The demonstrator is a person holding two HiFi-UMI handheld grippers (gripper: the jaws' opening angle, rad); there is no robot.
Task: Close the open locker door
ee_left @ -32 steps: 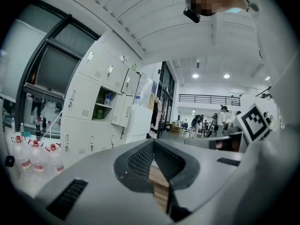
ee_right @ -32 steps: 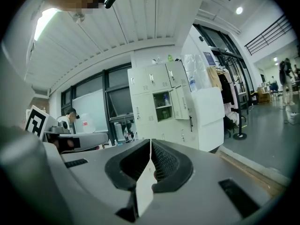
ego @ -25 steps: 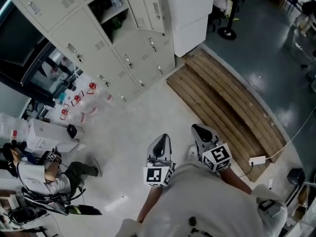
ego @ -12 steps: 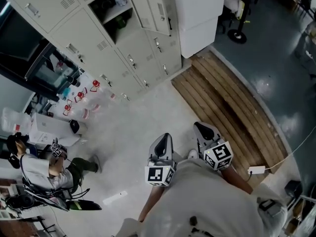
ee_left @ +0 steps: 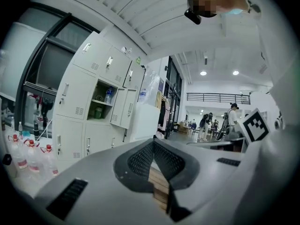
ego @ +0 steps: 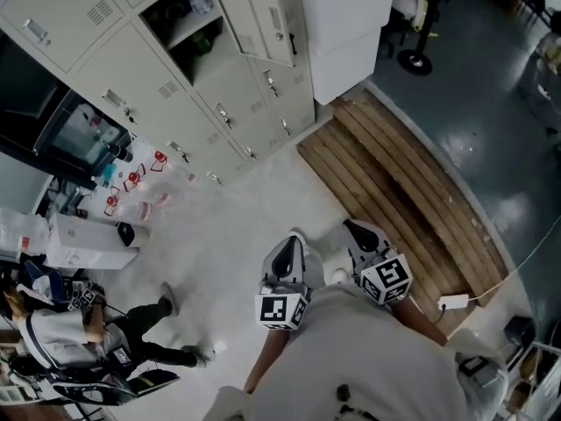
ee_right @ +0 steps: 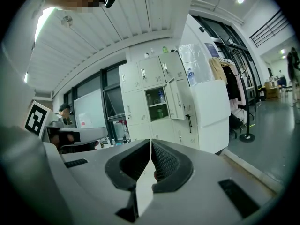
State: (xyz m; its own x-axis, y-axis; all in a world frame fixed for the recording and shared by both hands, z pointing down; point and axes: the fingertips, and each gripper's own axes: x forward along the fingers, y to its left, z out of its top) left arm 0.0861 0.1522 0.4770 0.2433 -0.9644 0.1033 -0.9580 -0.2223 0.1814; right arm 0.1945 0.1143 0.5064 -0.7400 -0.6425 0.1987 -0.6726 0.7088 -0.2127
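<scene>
The grey locker bank (ego: 184, 86) stands at the upper left of the head view. One upper compartment (ego: 180, 20) is open, with items on its shelf, and its door (ego: 267, 16) swings out to the right. In the left gripper view the same open compartment (ee_left: 101, 104) and door (ee_left: 123, 114) are some way ahead; the right gripper view has the door (ee_right: 177, 99) far ahead too. My left gripper (ego: 285, 261) and right gripper (ego: 364, 239) are held close to the body, both shut and empty, a few steps from the lockers.
A wooden slatted platform (ego: 403, 182) lies on the floor to the right. A white cabinet (ego: 346, 24) stands beside the lockers. Bottles with red labels (ego: 131, 182) line the floor on the left. A person (ego: 61, 331) sits low at the lower left. A power strip (ego: 456, 301) lies at the right.
The head view has shifted slightly, so the lockers sit a little further left. The person at lower left has slid down and stretched a leg. Both grippers keep their place and stay shut.
</scene>
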